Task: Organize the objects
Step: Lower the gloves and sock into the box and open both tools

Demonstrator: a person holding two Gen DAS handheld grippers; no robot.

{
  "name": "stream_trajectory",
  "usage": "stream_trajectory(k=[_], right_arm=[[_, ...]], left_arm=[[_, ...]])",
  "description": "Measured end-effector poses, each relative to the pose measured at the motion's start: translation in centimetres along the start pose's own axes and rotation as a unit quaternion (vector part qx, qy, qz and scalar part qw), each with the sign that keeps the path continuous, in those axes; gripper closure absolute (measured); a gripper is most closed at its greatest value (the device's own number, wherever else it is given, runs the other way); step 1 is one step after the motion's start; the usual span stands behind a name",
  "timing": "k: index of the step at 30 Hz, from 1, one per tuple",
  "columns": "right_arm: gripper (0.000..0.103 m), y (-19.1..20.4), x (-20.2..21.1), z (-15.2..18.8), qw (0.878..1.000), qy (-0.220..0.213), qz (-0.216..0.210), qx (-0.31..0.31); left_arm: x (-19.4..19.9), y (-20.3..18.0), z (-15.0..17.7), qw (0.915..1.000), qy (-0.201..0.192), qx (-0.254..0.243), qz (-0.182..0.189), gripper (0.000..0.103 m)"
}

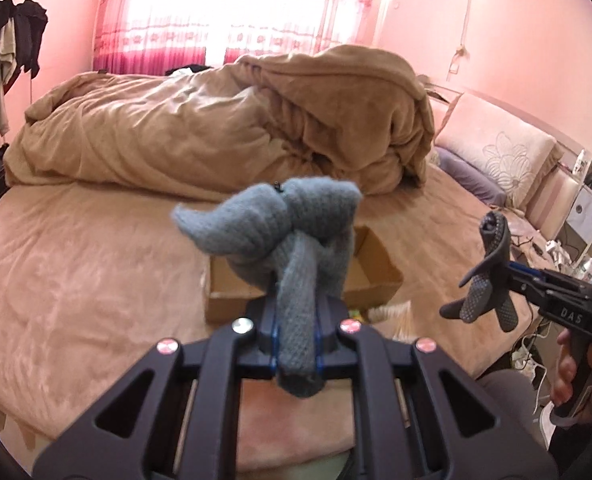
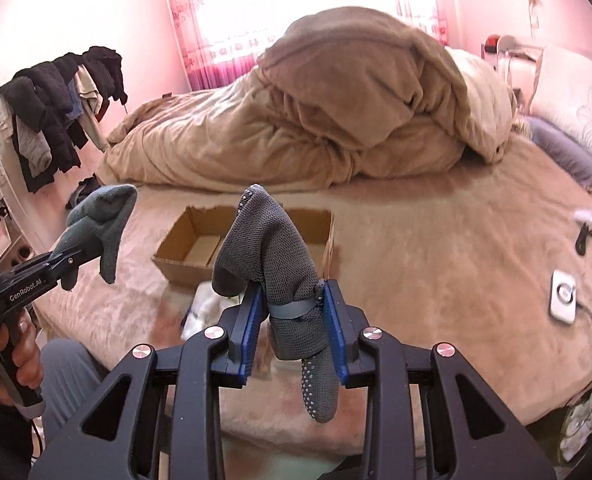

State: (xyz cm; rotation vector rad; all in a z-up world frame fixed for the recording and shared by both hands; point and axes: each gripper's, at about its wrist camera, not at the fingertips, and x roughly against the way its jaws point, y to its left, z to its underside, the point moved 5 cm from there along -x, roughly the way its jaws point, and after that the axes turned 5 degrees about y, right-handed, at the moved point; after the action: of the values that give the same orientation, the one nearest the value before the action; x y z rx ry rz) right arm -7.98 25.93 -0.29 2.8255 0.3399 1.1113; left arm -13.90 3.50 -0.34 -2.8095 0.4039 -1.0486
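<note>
My left gripper is shut on a light blue-grey knitted sock, held above the bed; it also shows in the right wrist view. My right gripper is shut on a dark grey dotted sock, which hangs between the blue pads; it also shows in the left wrist view. An open cardboard box lies on the bed beyond both grippers, partly hidden by the socks; it also shows in the left wrist view.
A bunched tan duvet fills the far half of the bed. Pillows lie at the right. Clothes hang on a rack at the left. A white charger with cable lies on the bed's right side.
</note>
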Motion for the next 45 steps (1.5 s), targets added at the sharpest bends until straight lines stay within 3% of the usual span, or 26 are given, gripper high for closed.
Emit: stream_trajectory(k=[8,16,27,31,36,39,42,45], right_arm=[[0.071,0.1,-1.9,-3.2,1.0,-0.009,0.004,0.023],[0.071,-0.8,-6.1,-5.7,1.0,-0.001,-0.001,0.03],[0.071,-1.2,-14.0,-4.7,0.998,0.05,-0.018,0.028],[0.071,-1.0,-16.4,-3.7,0.997,0.071,-0.02,0.034],[0.07,-1.3,-18.5,-2.8,0.995,0.092,-0.019,0.037],[0.07,-1.4,-19.0,-2.6,0.995,0.095,-0.015,0.039],[0.065,-1.2,-19.1,-2.5,0.995,0.091,-0.011,0.045],[0.05,-0.8,-19.0,-2.4,0.994,0.089,-0.014,0.054]], left_arm=[[-2.9,-1.2,-3.2,0.9998,-0.004,-0.012,0.016,0.091],[-8.5,-2.4,-4.3,0.9993,0.017,-0.017,0.03,0.091],[-17.9,-3.3,-2.2,0.9961,0.073,-0.037,0.031,0.091],[-20.0,-2.4,-1.2,0.9948,0.094,-0.03,0.024,0.091],[-23.0,-2.0,0.4,0.9877,0.15,-0.025,0.034,0.088],[-23.8,-1.9,1.0,0.9865,0.16,-0.024,0.025,0.084],[-23.7,-1.8,0.9,0.9869,0.159,-0.024,0.015,0.077],[-23.2,-1.6,0.9,0.9874,0.157,-0.021,0.002,0.068]])
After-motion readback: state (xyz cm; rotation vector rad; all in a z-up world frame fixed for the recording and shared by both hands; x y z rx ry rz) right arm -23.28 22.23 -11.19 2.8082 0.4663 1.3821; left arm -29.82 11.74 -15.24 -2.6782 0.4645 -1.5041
